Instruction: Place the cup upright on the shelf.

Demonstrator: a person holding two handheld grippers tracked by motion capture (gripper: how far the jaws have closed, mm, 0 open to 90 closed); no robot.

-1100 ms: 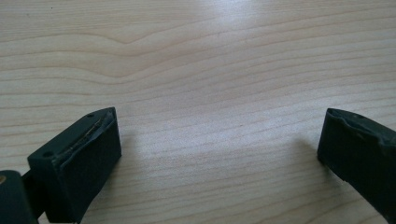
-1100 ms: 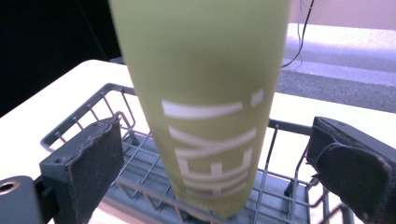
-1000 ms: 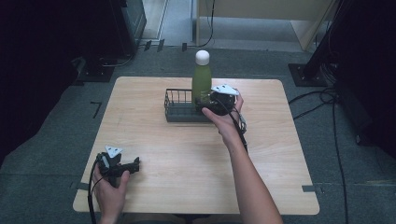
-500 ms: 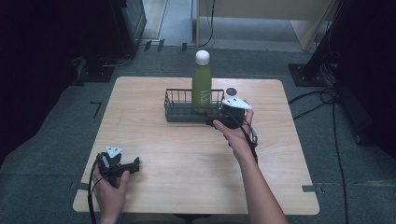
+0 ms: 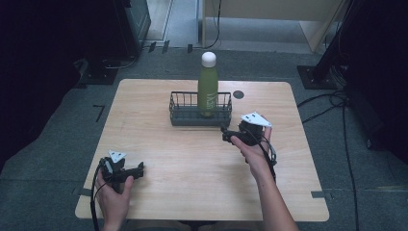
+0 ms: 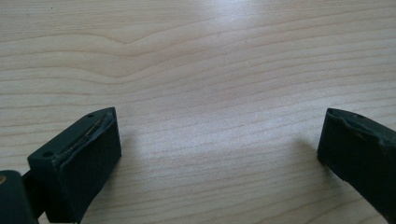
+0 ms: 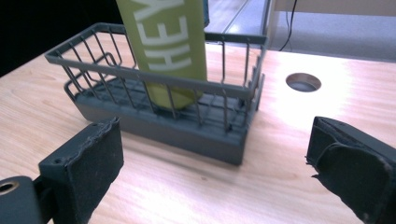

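Standing upright in the wire basket (image 5: 200, 115) on the bench (image 5: 192, 192), your green bottle (image 5: 208, 89) is free; your right gripper (image 5: 226, 135), just beside the basket, and left gripper (image 5: 140, 169) both have jaws open, empty.

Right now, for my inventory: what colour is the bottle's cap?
White, on the green bottle; cap clearest in the high view.

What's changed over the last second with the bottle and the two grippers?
The right gripper has backed away from the green bottle toward the person, jaws open with nothing between them. The bottle stands in the wire basket as before. The left gripper stayed at the near left of the table, open.
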